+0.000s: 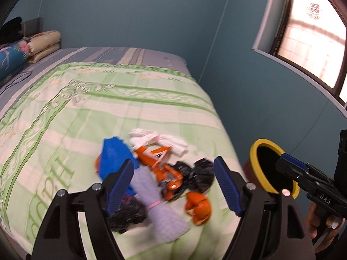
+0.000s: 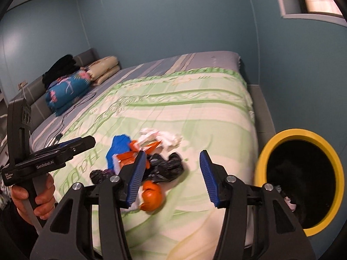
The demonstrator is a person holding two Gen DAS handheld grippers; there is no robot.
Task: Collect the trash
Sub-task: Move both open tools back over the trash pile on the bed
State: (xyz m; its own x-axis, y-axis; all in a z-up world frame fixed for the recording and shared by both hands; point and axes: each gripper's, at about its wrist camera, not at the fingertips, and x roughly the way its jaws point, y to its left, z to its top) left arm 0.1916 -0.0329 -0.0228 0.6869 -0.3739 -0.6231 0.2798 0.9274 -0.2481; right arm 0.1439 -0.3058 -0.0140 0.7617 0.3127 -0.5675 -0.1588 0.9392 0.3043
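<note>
Both tongs, left tongs and right tongs, hang spread and empty above the trash pile on the bed. The yellow-rimmed bin stands just beside the bed's edge.

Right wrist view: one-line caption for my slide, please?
Open right gripper above a trash pile on the green bedspread, yellow-rimmed bin waiting beside the bed.

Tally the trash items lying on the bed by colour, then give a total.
Blue: 1, a blue wrapper
Orange: 2, an orange packet and orange peel
Black: 2, crumpled black bags
White: 1, wadded tissue
Lavender: 1, a rolled cloth
Total: 7, though blur makes it approximate.
</note>
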